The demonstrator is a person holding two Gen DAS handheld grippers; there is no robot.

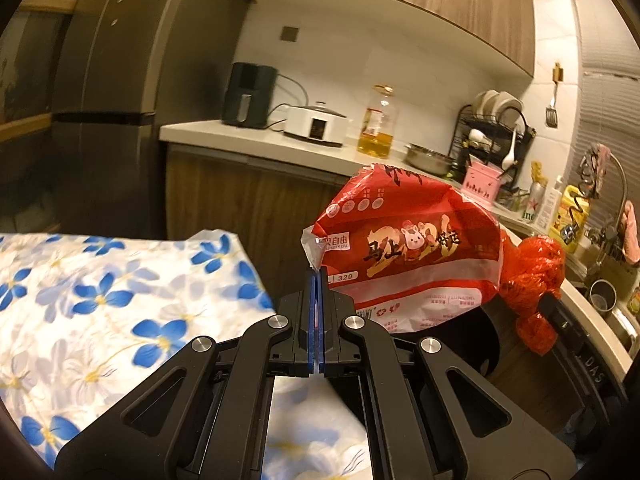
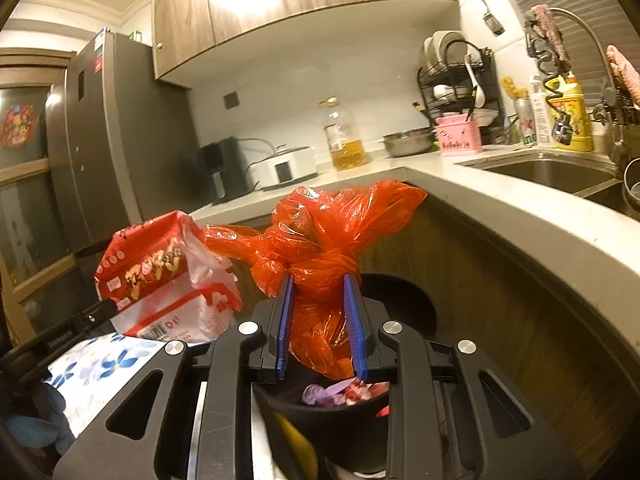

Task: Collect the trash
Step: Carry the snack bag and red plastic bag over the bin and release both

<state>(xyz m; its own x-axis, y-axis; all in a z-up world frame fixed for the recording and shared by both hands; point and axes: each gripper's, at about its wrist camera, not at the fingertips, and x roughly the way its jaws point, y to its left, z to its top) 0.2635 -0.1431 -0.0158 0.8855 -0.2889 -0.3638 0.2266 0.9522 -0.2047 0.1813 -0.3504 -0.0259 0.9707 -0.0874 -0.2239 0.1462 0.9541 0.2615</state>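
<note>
A kitchen corner under warm light, seen from two hand-held tools, each carrying a piece of trash in the air.

The left tool (image 1: 318, 276) has its blue pads pressed together on the clear, torn corner of a red and white food wrapper (image 1: 404, 248) printed with Chinese characters and a cartoon animal. The wrapper hangs free in front of the wooden cabinets, beyond the edge of a table covered in a blue-flowered cloth (image 1: 100, 300).

The right tool (image 2: 320, 280) pinches a knotted orange-red plastic bag (image 2: 320, 240) just below its knot, the blue pads spread only as far as the bunched plastic holds them. The bag's loose handles flare above the grip and its bulk sags between the fingers. Directly beneath it sits a black bin (image 2: 344, 424), already holding scraps of purple and pink wrapping. In the right view the wrapper (image 2: 168, 280) hangs just to the left of the bag, near it but apparently not touching.

Behind runs an L-shaped pale worktop (image 2: 500, 216) with a cooking oil bottle (image 2: 346, 140), a white cooker, a dish rack and a sink.

The step in hand appears to be the carry to the bin, with both pieces lifted. The bag seems almost in place: the next move calls for lowering it slightly and releasing over the bin's mouth. The wrapper would then need bringing rightward over the same opening before the left tool lets go, since light film may drift or cling.
</note>
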